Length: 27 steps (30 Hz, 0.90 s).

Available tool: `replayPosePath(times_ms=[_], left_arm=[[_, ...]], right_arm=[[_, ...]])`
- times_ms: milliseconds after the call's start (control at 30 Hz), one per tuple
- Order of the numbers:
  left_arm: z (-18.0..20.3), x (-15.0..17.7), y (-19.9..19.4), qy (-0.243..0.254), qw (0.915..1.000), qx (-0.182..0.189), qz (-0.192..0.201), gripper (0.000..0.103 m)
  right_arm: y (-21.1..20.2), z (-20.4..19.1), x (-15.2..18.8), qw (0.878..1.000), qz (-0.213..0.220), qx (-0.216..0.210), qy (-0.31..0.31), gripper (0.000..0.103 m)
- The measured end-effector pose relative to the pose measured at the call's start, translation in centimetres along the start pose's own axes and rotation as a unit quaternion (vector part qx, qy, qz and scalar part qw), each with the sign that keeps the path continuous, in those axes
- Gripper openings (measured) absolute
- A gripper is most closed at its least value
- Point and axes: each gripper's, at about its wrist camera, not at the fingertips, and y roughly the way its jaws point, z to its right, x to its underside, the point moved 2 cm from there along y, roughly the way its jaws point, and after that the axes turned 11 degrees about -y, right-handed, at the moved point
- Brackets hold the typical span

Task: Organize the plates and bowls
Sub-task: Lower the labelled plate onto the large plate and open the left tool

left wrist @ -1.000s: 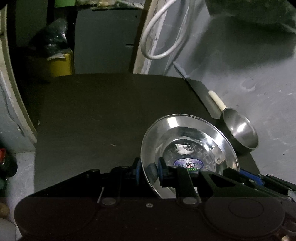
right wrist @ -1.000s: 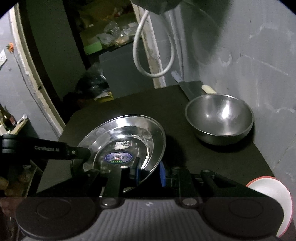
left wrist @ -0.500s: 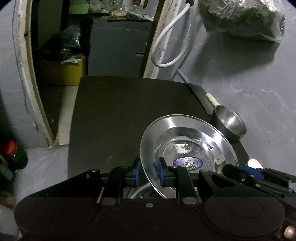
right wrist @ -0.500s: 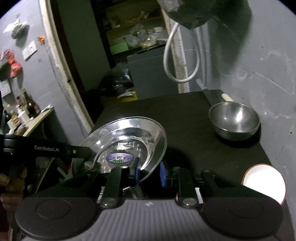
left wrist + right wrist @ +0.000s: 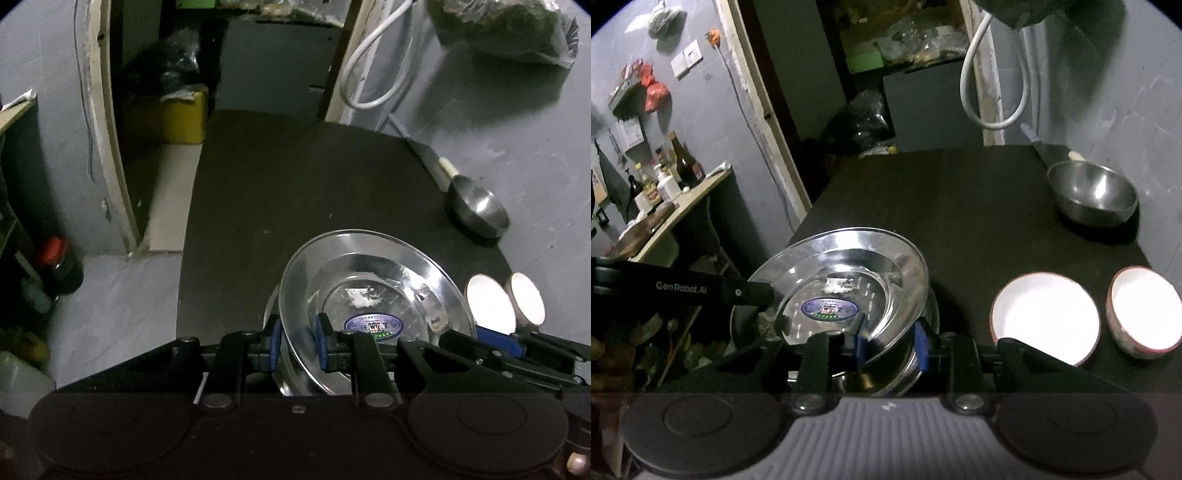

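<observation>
Both grippers are on the steel plate (image 5: 373, 291) over the counter (image 5: 295, 177): left gripper (image 5: 298, 343) fingers clamped on its rim, right gripper (image 5: 891, 345) fingers just opening, rim between them. Only the right view shows the shelf of bottles (image 5: 665, 181).

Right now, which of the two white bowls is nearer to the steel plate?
The larger white bowl, left of the smaller white bowl in the right wrist view; it lies between that one and the steel plate.

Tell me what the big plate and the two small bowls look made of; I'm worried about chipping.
The plate looks like polished stainless steel: mirror glare and reflections. The two small bowls look like glazed ceramic, glossy white inside with dark reddish rims; they seem likelier to chip.
</observation>
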Motion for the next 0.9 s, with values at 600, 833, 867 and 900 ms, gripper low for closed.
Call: replayPosePath(times_ms=[600,833,867,900], left_arm=[[1.1,1.2,1.5,0.036,0.9988,-0.033,-0.010,0.024],[1.5,1.1,1.8,0.044,0.9980,-0.044,-0.008,0.025],[1.5,1.1,1.8,0.045,0.9979,-0.046,-0.008,0.025],[1.6,1.2,1.8,0.047,0.9978,-0.047,-0.008,0.026]], right_arm=[[0.8,-0.4,0.7,1.000,-0.023,0.006,-0.008,0.033],[1.0,-1.3,0.5,0.999,-0.025,0.014,-0.025,0.035],[1.1,-1.4,0.6,0.999,-0.025,0.015,-0.027,0.035],[1.1,-1.4,0.5,0.999,-0.024,0.016,-0.028,0.035]])
